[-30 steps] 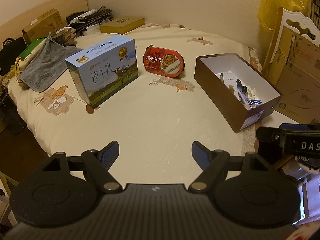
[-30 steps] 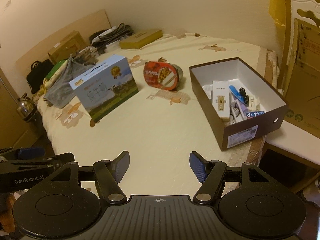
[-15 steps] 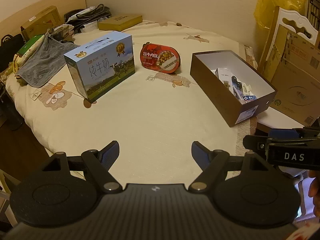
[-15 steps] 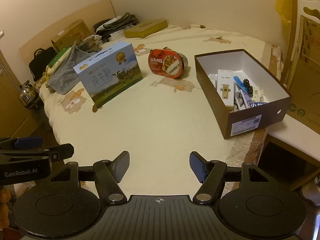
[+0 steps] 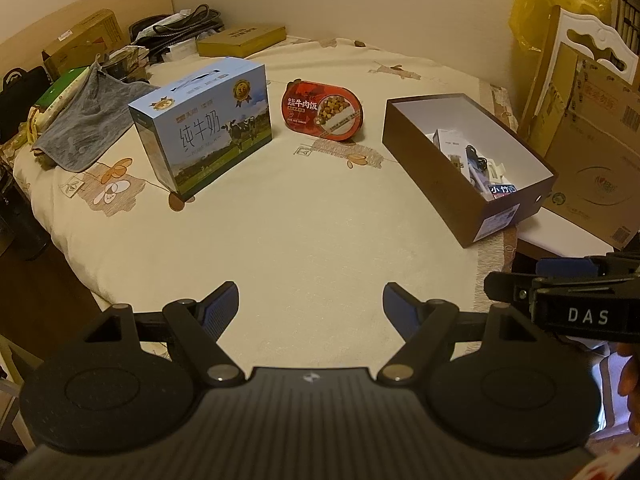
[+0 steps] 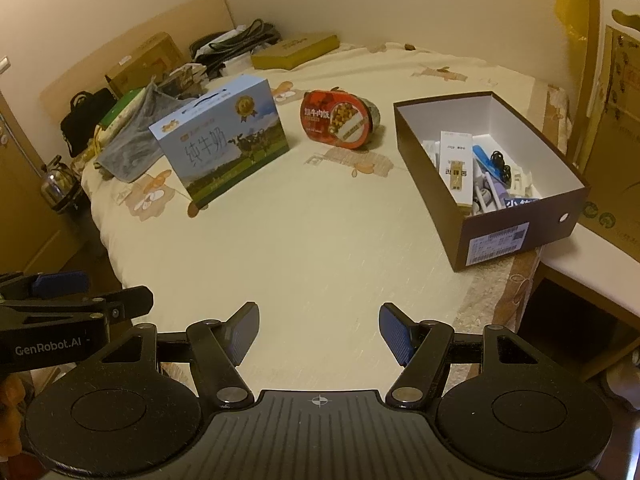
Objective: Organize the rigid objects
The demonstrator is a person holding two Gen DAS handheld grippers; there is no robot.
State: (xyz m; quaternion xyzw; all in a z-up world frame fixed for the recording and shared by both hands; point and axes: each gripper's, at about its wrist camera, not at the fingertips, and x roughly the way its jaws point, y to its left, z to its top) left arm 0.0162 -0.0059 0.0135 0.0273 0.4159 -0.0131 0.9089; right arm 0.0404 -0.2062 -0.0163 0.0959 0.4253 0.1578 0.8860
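From the left wrist view, the left hand-held gripper [image 5: 311, 300] hangs over the near edge of the bed [image 5: 320, 232], its jaws standing wide with nothing between them. Well ahead and to its left the blue milk carton [image 5: 204, 130] stands upright, its long axis running from near-left to far-right, printed face toward the camera. Beside it, further right, the red meal tub [image 5: 322, 110] is tipped up on its edge, lid facing the gripper. To the right sits the open brown shoebox [image 5: 456, 160], long axis running away from near-right to far-left, small packets heaped in its near end. The right hand-held gripper [image 5: 568, 296] pokes in at the right edge.

From the right wrist view, the right hand-held gripper [image 6: 319, 330] is also spread wide and empty above the bed [image 6: 320, 248]. The milk carton [image 6: 222, 140] is far ahead to the left, the meal tub [image 6: 340, 118] straight ahead, the shoebox [image 6: 500, 236] ahead to the right, all well apart from the jaws. The left hand-held gripper [image 6: 80, 304] shows at the left edge.
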